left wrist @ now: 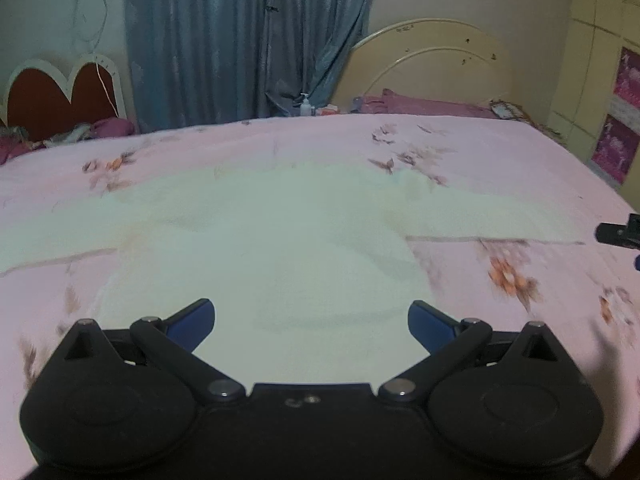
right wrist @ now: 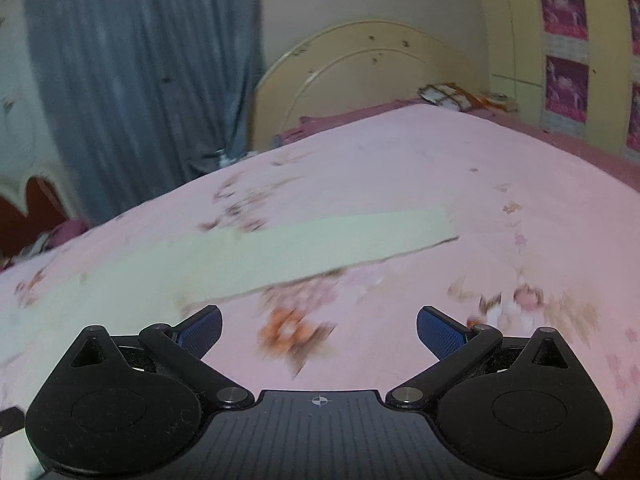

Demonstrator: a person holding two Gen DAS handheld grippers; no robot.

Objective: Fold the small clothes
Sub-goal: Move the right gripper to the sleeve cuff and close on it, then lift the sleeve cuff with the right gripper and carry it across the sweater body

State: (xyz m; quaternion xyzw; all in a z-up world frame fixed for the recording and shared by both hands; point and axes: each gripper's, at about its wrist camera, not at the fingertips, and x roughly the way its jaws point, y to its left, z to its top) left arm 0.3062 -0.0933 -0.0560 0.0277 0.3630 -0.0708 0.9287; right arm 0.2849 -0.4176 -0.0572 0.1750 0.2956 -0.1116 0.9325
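- One white garment (left wrist: pixel 272 240) lies spread flat on the pink floral bedsheet (left wrist: pixel 500 152), both sleeves out.
- Your left gripper (left wrist: pixel 311 322) hovers released above its hem.
- Your right gripper (right wrist: pixel 319 330), also released, holds nothing beside one sleeve (right wrist: pixel 340 240).

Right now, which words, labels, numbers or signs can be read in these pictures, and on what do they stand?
No text can be read.
Pink posters on the cupboard doors: any print is too blurred.
Pump bottle by the curtain: label too small.
Right tool: only a round cross mark on its body, no letters.
White garment: no print shows.
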